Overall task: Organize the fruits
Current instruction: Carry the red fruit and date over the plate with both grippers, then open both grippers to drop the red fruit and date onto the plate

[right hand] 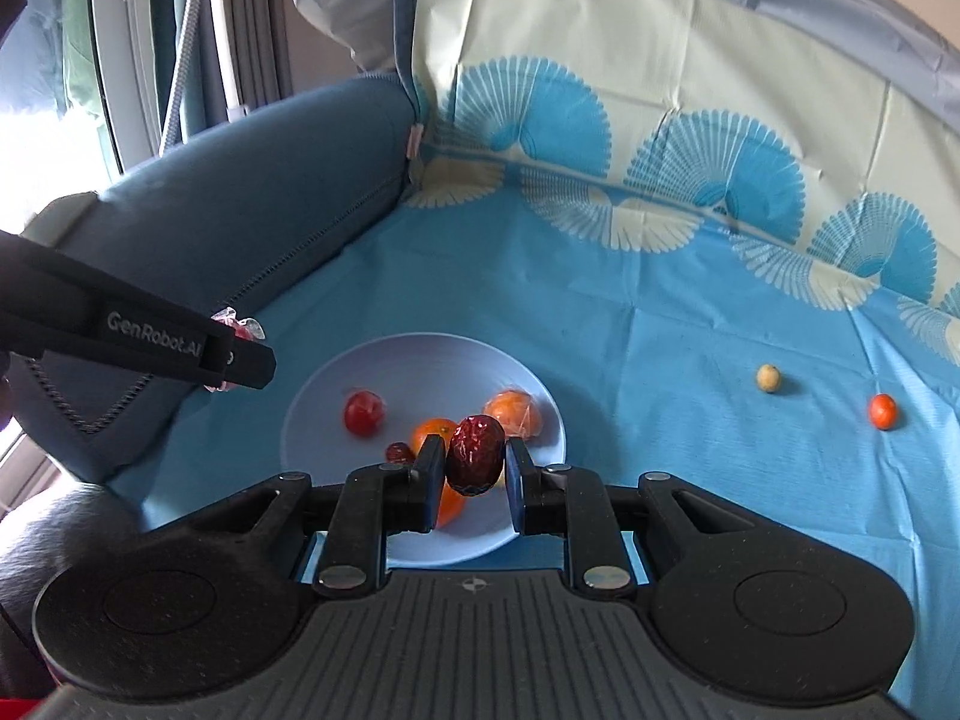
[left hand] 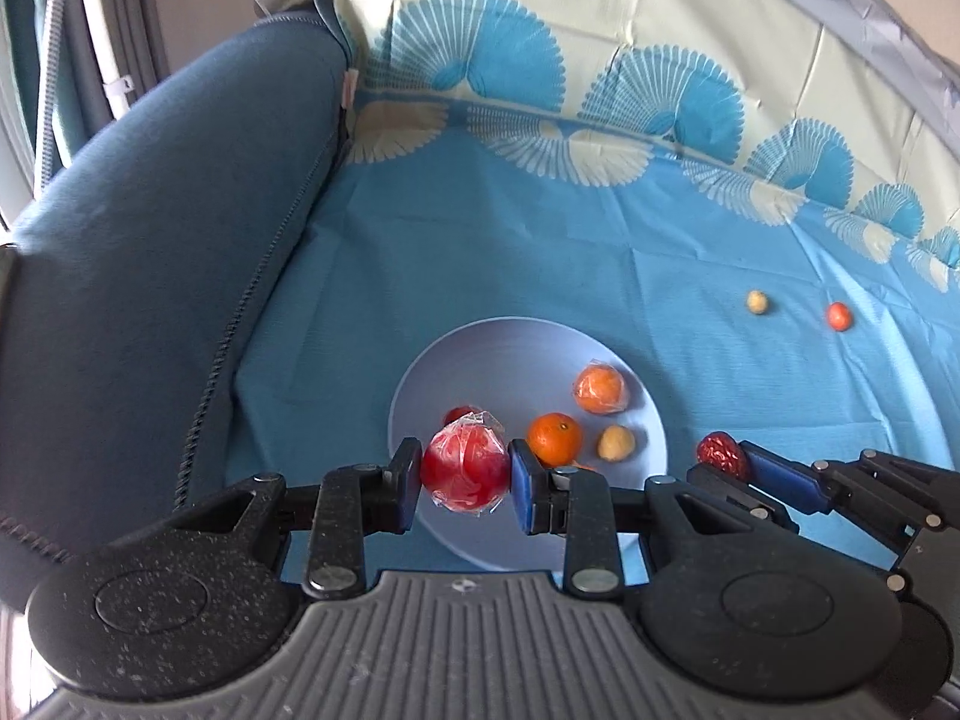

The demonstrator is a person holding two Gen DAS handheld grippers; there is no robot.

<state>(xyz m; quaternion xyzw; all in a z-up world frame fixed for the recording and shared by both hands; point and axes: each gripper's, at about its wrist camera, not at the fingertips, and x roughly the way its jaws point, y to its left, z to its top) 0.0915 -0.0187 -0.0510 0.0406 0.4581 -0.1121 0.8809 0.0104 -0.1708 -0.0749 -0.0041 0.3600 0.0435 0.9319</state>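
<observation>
Covering the whole surface, the blue cloth (left hand: 480, 252) carries a pale blue plate (left hand: 516, 348) near its front edge, beside the dark blue cushion (left hand: 150, 252) at the left edge. On the plate lie a wrapped orange (left hand: 600, 389), a bare orange (left hand: 555, 438), a small red wrapped fruit (right hand: 363, 413) and a small yellowish fruit (left hand: 618, 443).

The left claw (left hand: 465, 474) is closed on a wrapped red fruit (left hand: 465, 471) and hangs over the near-left part of the plate, so for this fruit the plate lies straight below. The right claw (right hand: 471, 462) grips a wrinkled red date (right hand: 475, 453), long axis upright between the pads. It seems to stand over the plate's near-right rim, so I judge a small move inward comes before releasing.

Two fruits are still on the cloth toward the right edge, well apart from the plate: a pale round one (right hand: 768, 378) and a small orange-red one (right hand: 883, 410). The right hand is nearer to them.

Only the right wrist view shows another small dark date (right hand: 399, 453) on the plate. Only the left wrist view shows the right claw from outside, at the plate's edge.
</observation>
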